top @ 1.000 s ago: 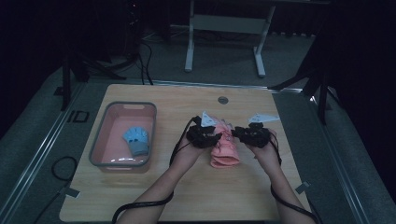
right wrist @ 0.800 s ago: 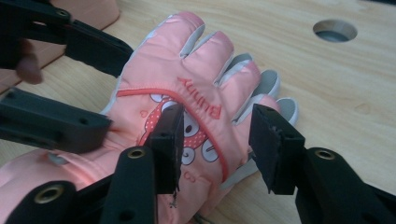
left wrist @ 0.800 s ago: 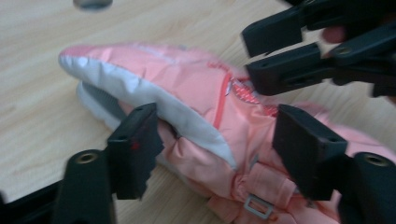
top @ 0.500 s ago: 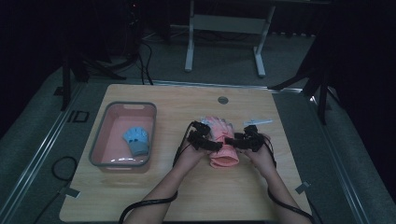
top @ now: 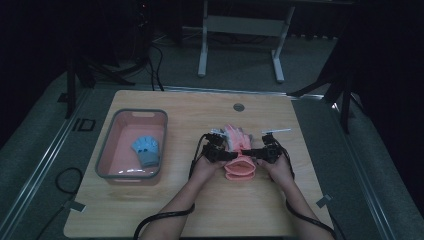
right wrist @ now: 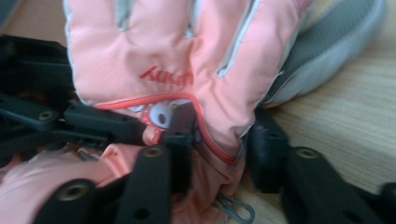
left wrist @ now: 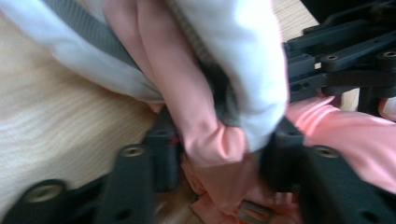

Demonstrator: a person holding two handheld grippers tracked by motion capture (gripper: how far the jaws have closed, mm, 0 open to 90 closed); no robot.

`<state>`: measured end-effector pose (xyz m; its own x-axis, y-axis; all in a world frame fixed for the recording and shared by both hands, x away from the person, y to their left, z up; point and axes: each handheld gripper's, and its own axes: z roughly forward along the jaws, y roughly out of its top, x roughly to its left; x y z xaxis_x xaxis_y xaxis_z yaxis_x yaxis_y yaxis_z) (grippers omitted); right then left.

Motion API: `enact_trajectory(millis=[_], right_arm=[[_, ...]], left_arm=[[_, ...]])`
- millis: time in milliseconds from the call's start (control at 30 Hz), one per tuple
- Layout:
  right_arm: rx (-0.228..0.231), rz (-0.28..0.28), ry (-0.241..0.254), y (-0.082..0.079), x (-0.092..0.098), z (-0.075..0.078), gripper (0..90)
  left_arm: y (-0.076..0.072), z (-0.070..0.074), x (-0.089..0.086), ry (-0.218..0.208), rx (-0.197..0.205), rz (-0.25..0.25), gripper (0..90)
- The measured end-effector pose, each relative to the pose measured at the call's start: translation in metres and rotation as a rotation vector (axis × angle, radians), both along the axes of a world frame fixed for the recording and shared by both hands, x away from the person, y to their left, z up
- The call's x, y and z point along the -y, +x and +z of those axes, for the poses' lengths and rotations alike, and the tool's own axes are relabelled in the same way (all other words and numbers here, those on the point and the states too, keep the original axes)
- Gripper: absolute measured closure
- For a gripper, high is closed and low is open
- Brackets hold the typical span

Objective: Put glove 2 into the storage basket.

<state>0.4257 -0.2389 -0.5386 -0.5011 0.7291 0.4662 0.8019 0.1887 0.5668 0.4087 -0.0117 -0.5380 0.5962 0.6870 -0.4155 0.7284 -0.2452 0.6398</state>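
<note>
1. Broadly, the wooden table carries everything; taking the pink ski glove as the landmark, the pink bin stands well to its left, with a small blue glove lying inside.
2. That pink ski glove lies flat near the table's middle, fingers pointing away from the person and cuff toward them.
3. At the glove's left edge sits the left gripper, and at its right edge the right gripper, both low over the cuff end.
4. Each pair of jaws has just been closing, with glove fabric between them: the left gripper pinches a fold of pink and white shell, and the right gripper pinches the piped edge below the red logo.
5. To do this step well, I judge both grips should take the outer shell and the lining together, level with each other on opposite sides, so the glove lifts flat rather than twisting or sagging.
6. A deeper bite seems wise, since padded fabric could slip out of a shallow pinch once the weight comes on.
7. Up close, the right gripper view gives the logo, the grey palm patch and a small metal clip at the cuff; from the high view come the bin and the blue glove.
</note>
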Motion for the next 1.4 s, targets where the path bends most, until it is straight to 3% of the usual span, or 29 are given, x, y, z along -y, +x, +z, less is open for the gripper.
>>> enact_trajectory(millis=[167,433,633,1000,1400], right_arm=[[0.059,-0.017,-0.022,-0.009,-0.005,0.008,72.5],[0.133,-0.019,-0.034,-0.018,-0.014,0.038,73.6],[0.151,-0.008,-0.005,-0.022,-0.025,0.055,73.6],[0.189,0.021,0.001,-0.023,-0.059,0.085,73.6],[0.224,0.075,0.023,-0.021,-0.107,0.113,73.6]], left_arm=[[-0.002,0.008,-0.002,-0.007,-0.005,0.004,65.9],[-0.006,0.04,-0.011,0.013,0.033,-0.014,67.2],[-0.011,0.062,-0.025,0.031,0.047,-0.015,67.1],[-0.017,0.093,-0.058,0.047,0.077,0.003,67.1],[-0.025,0.124,-0.109,0.06,0.102,0.049,67.1]])
